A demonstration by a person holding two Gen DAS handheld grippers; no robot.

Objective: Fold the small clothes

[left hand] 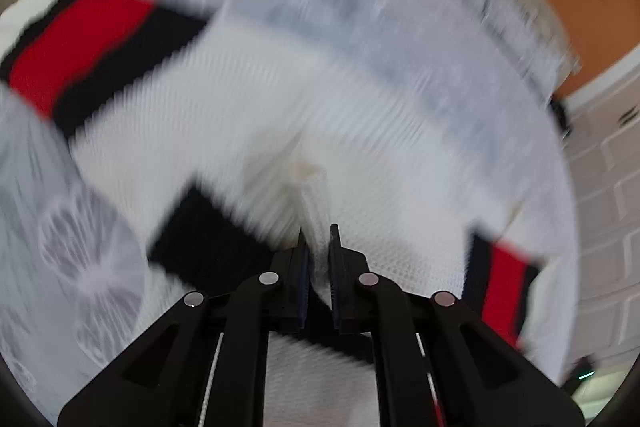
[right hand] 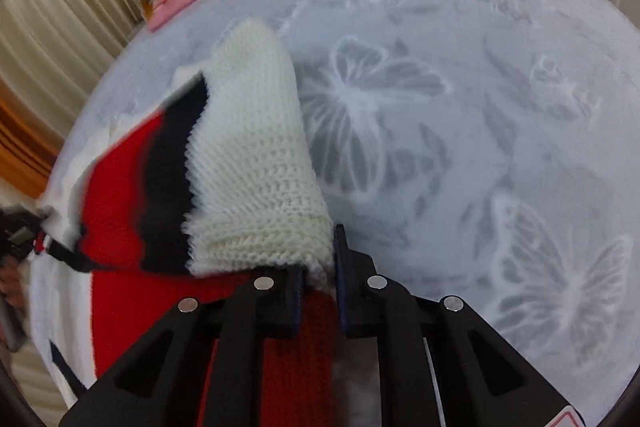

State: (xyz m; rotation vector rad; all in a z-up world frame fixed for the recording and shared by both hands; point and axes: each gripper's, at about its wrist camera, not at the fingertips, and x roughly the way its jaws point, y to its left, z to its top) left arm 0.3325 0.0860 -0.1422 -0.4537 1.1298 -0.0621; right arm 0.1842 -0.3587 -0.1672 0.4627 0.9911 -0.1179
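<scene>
The white knit sweater [left hand: 248, 115] is pinched by the left tool [left hand: 319, 239] at lower centre, whereas only the right view shows the right tool [right hand: 320, 247] clenched on its folded edge over the butterfly-print bed [right hand: 460, 87].

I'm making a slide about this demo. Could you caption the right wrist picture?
Right gripper shut on the white edge of a red, black and white knitted sweater, above a butterfly-patterned bedspread.
</scene>
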